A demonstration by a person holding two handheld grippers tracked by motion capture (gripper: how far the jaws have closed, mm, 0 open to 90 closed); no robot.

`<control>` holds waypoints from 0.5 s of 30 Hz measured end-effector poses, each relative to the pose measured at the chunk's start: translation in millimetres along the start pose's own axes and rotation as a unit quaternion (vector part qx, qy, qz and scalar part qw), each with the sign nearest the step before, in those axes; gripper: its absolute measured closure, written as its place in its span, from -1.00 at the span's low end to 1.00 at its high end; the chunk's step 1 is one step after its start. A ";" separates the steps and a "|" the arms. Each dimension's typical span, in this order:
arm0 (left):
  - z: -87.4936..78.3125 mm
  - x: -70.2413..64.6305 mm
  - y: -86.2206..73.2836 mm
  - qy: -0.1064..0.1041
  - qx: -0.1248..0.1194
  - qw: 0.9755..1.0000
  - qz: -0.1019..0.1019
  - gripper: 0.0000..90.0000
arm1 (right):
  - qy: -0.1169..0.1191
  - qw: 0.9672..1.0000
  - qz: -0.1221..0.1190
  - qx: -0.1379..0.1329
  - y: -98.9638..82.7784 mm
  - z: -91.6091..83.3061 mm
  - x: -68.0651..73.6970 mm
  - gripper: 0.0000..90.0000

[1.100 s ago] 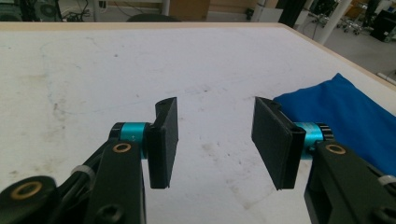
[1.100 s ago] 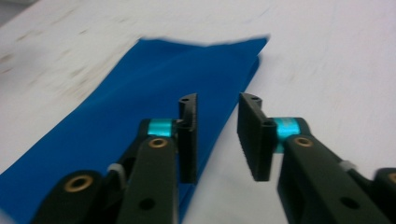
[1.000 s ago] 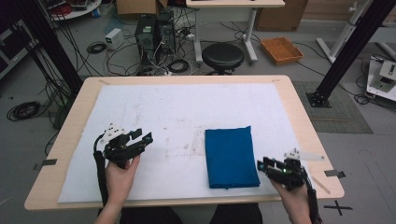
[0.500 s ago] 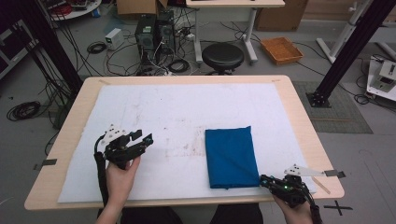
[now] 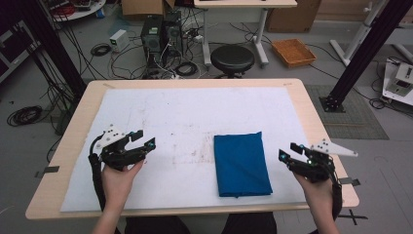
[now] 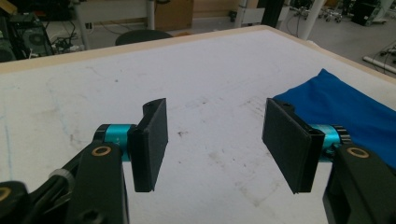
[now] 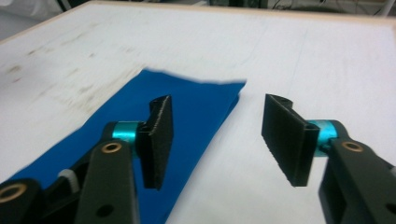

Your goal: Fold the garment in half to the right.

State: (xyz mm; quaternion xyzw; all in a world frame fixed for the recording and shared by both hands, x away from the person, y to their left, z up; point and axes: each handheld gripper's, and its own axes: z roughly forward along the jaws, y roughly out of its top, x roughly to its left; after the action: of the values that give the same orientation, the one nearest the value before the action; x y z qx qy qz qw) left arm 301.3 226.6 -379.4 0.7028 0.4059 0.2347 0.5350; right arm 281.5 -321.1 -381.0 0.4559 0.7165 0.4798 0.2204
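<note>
On the white surface (image 5: 160,112) the blue cloth (image 5: 241,163) is lying folded already; you're holding both tools, left tool (image 5: 139,145) and right tool (image 5: 291,155), released and empty, their jaws having just been opening.

Grey floor (image 5: 58,48), black stool (image 5: 232,58), tangled cables (image 5: 102,49), orange tray (image 5: 293,51)

1. The right gripper (image 7: 217,140) is hovering with its jaws standing wide apart, having just been opening, nothing between them.
2. A folded blue cloth (image 7: 196,107) is lying flat on the white-covered tabletop (image 7: 303,56), passing behind the left jaw.
</note>
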 end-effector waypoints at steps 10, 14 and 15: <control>-9.0 7.8 0.9 0.011 0.004 1.000 0.026 -0.18 | -0.005 1.000 -0.006 0.000 12.8 21.9 -15.5 -0.19; -10.9 8.3 -0.4 0.009 0.003 1.000 0.026 -0.20 | -0.008 1.000 0.002 -0.002 11.3 19.6 -19.8 -0.21; -11.1 8.1 -0.6 0.009 0.004 1.000 0.025 -0.21 | -0.007 1.000 0.003 -0.003 11.8 19.1 -20.3 -0.21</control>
State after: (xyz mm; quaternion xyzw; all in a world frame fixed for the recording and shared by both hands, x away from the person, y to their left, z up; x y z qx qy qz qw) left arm 297.1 239.6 -377.3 0.7125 0.3940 0.2532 0.5225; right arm 310.9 -327.9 -381.4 0.4605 0.7121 0.4794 0.2259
